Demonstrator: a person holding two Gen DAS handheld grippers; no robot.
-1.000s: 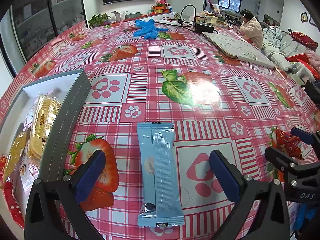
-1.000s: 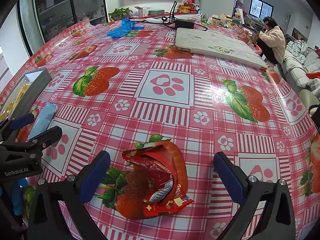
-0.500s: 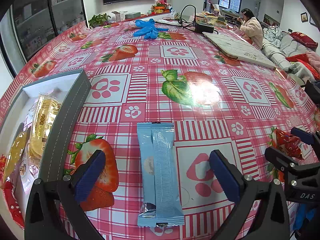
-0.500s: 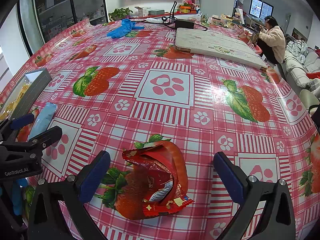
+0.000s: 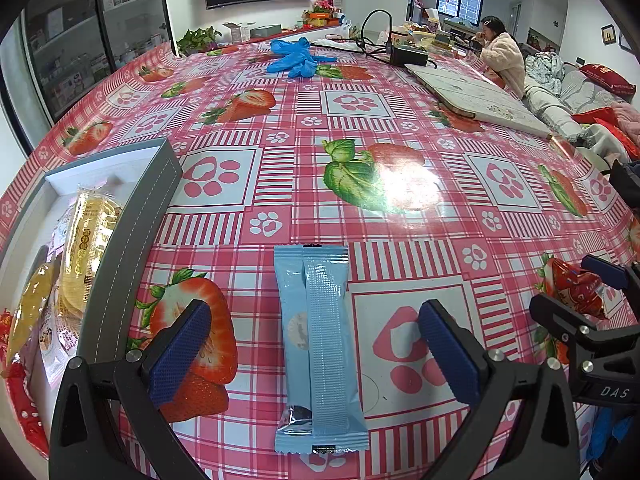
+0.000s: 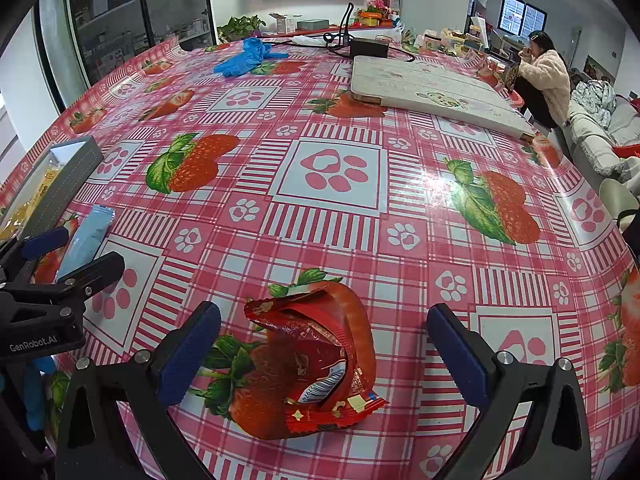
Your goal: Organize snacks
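Note:
A light blue snack packet (image 5: 318, 348) lies flat on the strawberry tablecloth, between the fingers of my open left gripper (image 5: 314, 354); it also shows in the right wrist view (image 6: 86, 236). A crumpled red snack wrapper (image 6: 320, 364) lies between the fingers of my open right gripper (image 6: 324, 354); it also shows in the left wrist view (image 5: 576, 292). Neither gripper touches its packet. A grey box (image 5: 132, 240) at the left holds yellow snack packets (image 5: 86, 248).
Blue gloves (image 5: 298, 58), a white board (image 6: 432, 92), a black power box with cables (image 6: 368, 46) and a plant (image 5: 198, 38) lie at the table's far side. A person (image 6: 544, 78) sits at the far right.

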